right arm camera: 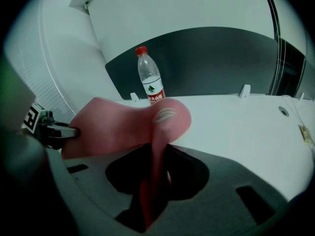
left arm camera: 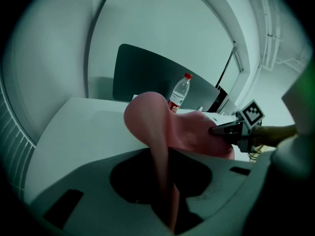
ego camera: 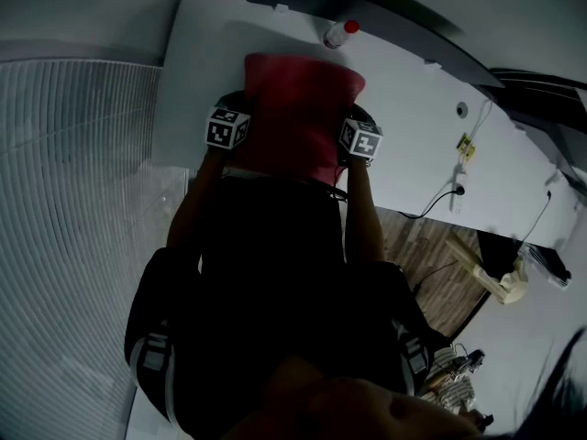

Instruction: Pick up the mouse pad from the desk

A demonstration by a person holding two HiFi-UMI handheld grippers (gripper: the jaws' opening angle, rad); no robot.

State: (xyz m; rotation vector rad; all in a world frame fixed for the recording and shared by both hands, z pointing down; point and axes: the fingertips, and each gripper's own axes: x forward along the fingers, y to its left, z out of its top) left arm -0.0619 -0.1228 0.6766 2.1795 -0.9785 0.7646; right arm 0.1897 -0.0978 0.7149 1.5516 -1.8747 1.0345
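Quickly: one pink mouse pad, held by two grippers, one on each side edge. The left gripper had its jaws clamped on the pad's left edge, with the pink sheet running straight down between them. The right gripper was clamped the same way on the right edge. The pad was bowed between the two, its middle sagging and its corners curling up. It hung over the near part of the one white desk; whether its far edge touched the desktop I couldn't tell. Two marker cubes, left and right, sat just beside the pad's sides. One clear water bottle with a red cap stood upright at the desk's far edge, well apart from the pad. One dark panel stood behind the bottle. Two forearms of the person reached to the grippers from below in the head view.
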